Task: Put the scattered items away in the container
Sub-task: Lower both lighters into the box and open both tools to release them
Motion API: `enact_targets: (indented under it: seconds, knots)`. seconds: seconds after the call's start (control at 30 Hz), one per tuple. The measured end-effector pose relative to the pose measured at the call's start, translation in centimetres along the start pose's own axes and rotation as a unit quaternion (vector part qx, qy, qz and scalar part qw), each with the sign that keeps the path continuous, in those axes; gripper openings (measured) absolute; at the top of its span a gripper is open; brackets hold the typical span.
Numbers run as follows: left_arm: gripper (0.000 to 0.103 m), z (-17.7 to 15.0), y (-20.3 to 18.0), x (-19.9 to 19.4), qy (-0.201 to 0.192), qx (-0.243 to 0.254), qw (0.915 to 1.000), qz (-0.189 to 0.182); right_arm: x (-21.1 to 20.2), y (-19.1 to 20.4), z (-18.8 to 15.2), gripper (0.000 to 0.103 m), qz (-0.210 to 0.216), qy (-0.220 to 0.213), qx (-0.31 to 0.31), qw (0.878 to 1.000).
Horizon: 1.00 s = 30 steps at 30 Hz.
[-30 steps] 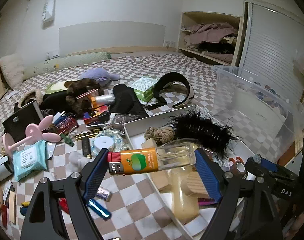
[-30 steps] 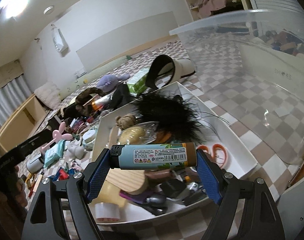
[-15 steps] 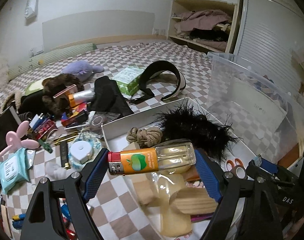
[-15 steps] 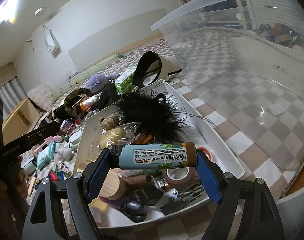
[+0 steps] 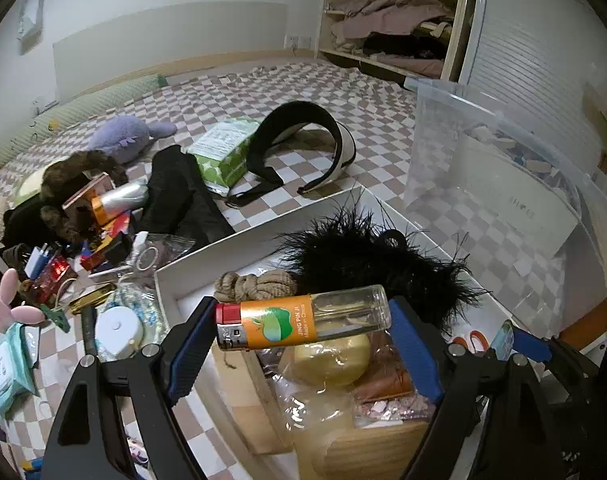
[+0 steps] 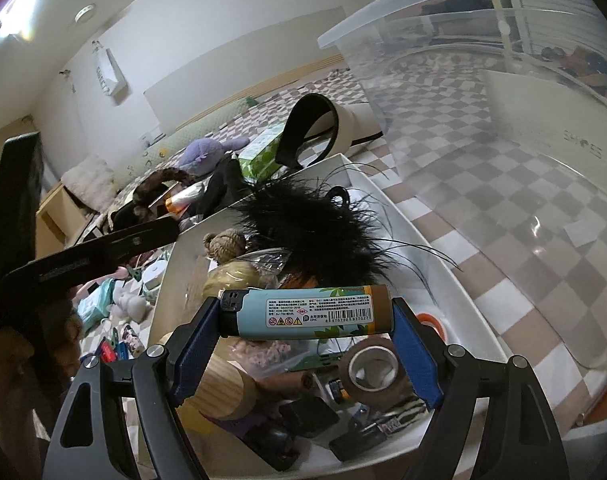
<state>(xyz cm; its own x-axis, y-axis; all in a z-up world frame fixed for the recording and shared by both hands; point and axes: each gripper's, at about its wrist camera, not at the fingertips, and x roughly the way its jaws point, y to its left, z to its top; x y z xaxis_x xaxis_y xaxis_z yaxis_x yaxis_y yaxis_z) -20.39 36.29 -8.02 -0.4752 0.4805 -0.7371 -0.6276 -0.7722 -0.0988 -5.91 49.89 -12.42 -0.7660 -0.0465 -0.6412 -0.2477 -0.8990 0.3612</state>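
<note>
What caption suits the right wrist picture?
Right gripper holds a blue lighter over the crowded white box.

A lighter (image 5: 299,322) was held crosswise between the left tongs (image 5: 299,344) above a box (image 5: 263,226) on the bed (image 5: 375,120). In the box, a feather tuft (image 5: 367,256) lay behind a rope coil (image 5: 255,286). A visor (image 5: 303,144) lay behind the box, a plastic bin (image 5: 503,184) to its right. A second lighter (image 6: 307,312) was held crosswise between the right tongs (image 6: 303,340) above a tape roll (image 6: 373,368) in the box.
</note>
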Motion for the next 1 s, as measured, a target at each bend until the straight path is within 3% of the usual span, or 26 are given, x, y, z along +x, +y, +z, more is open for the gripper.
enact_targets:
  seconds: [0.9,0.97,1.0]
  knots:
    - [0.085,0.1,-0.1,3.7,0.031,-0.013,0.9994,0.005,1.2,-0.4,0.1,0.084,0.006,0.020,-0.001,1.000]
    - [0.090,-0.1,-0.3,3.7,0.032,-0.007,0.9994,0.007,1.3,-0.4,0.0,0.084,0.006,0.022,-0.001,1.000]
    - [0.097,-0.1,-0.4,3.7,0.031,-0.006,0.9995,0.008,1.3,-0.4,0.0,0.084,0.006,0.022,-0.001,1.000]
